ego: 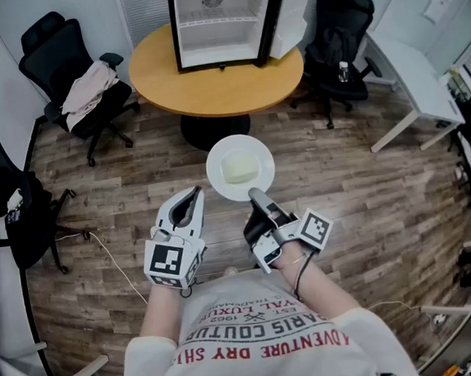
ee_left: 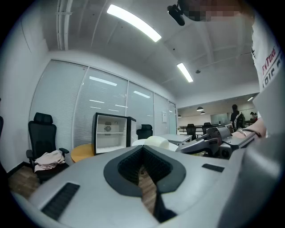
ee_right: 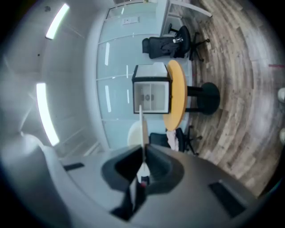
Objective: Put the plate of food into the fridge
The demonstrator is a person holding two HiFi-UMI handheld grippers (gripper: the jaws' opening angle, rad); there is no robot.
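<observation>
- Currently, the plate (ego: pixel 254 151) is held in the air above the wooden floor (ego: pixel 369 212), in front of the person and well short of the fridge (ego: pixel 217 29).
- A pale block of food (ego: pixel 239 168) is carried at the plate's centre.
- The plate's near rim is clamped between the jaws of the right gripper (ego: pixel 257 196). In the right gripper view the plate is seen edge-on, pinched between the two pads.
- The left gripper (ego: pixel 194 196) is held just beside the plate, to its left. Its jaw tips are brought together and nothing is gripped; only floor is seen through the gap behind them.
- The fridge is placed on a round wooden table (ego: pixel 210 87), and its door (ego: pixel 290 14) is swung open to the right.
- A black chair (ego: pixel 72 54) draped with cloth is positioned left of the table.
</observation>
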